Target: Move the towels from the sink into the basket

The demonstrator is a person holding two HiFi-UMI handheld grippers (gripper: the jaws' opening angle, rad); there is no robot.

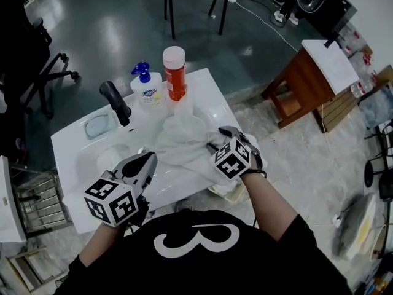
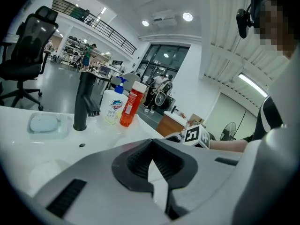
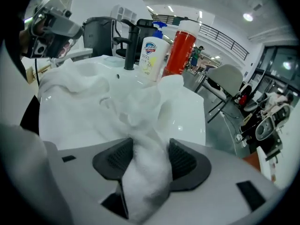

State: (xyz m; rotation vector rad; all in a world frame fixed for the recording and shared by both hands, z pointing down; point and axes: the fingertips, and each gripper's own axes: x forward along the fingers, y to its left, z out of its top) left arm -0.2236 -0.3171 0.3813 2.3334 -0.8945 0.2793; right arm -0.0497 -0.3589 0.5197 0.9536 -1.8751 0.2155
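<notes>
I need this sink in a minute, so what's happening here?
A person is clearing towels out of the white sink with two handheld grippers. The right gripper is clamped on a bunched white towel that lies across the basin. The left gripper hovers at the sink's front edge, jaws together.

Back edge of the tabletop (image 1: 201, 91) is crowded: black faucet (image 1: 115, 102), pump soap bottle (image 1: 147, 86) and orange bottle (image 1: 174, 72) stand close in a row, with the soap dish (image 1: 97, 126) to the faucet's left. A heaped white towel (image 1: 184, 141) fills the middle and right of the sink (image 1: 73, 158) and the gap between the right tool (image 1: 224, 132) jaws. The left tool (image 1: 149, 160) has bare white basin ahead; open floor (image 1: 295, 158) lies right of the sink, wooden side table (image 1: 307, 78) well apart.
</notes>
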